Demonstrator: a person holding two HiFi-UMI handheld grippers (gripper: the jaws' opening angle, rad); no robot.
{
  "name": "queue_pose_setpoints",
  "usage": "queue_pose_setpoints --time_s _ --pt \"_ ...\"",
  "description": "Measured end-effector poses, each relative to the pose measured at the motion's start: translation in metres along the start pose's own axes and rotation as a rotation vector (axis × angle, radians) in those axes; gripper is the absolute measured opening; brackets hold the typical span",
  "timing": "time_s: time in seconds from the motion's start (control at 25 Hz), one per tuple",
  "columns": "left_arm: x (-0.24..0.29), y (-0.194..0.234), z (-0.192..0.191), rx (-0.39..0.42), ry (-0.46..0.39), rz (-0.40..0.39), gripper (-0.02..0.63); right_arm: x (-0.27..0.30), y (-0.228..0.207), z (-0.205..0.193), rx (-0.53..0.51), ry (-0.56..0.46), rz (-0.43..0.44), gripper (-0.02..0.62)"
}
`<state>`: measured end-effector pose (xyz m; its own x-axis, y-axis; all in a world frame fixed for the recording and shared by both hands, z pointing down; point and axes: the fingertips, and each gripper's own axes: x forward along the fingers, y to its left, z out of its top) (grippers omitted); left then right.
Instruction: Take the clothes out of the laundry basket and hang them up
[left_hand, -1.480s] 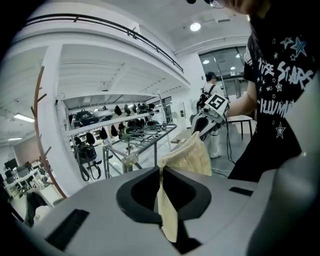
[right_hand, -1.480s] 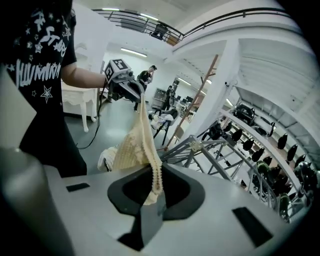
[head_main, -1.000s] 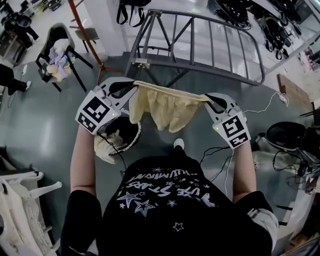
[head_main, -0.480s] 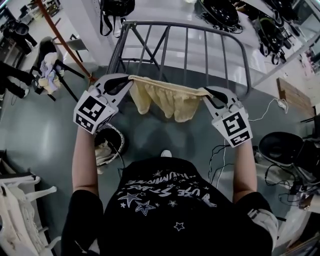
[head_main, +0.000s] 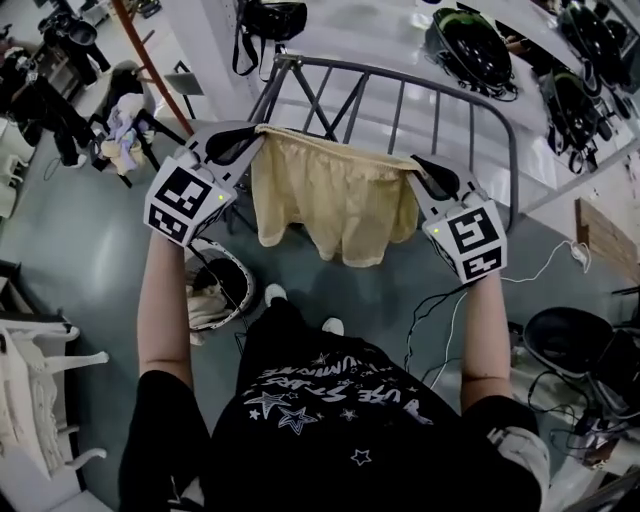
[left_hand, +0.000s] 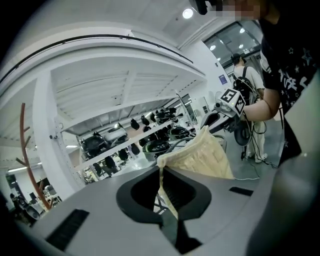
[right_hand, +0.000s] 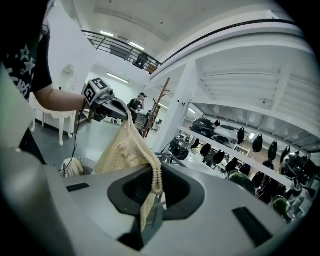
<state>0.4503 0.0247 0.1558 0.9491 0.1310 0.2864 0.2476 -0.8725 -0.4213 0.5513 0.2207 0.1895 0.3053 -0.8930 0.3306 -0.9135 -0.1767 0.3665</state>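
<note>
Left gripper (head_main: 238, 142) and right gripper (head_main: 432, 176), jaws clamped on the cream garment (head_main: 330, 195), hold it across centre frame before the grey rack (head_main: 400, 76). Gripper views show the pinched edge; overhead, the basket (head_main: 243, 280) sits lower left.

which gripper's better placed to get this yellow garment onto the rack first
Right, marginally. Both grippers are shut on the yellow garment, but the right gripper sits inside the drying rack outline, while the left gripper is beyond its left edge.

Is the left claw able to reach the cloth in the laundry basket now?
Probably not yet: the left claw is shut on the yellow shorts, raised at the drying rack; the laundry basket sits below.
</note>
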Motion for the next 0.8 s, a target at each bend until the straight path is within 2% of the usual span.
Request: queue_pose_setpoints --time_s 0.24,0.6,0.8 --pt "0.013 0.061 -0.010 -0.009 -0.012 0.068 0.035 0.056 -0.017 0.028 -0.007 -0.021 -0.020 0.051" --pt "0.083 0.164 -0.048 -0.005 -0.027 0.072 0.035 0.156 -0.064 0.042 0.001 0.019 -0.060 0.051" --pt "0.128 0.211 -0.064 -0.047 -0.031 0.023 0.035 0.210 -0.096 0.040 0.015 0.064 -0.101 0.051"
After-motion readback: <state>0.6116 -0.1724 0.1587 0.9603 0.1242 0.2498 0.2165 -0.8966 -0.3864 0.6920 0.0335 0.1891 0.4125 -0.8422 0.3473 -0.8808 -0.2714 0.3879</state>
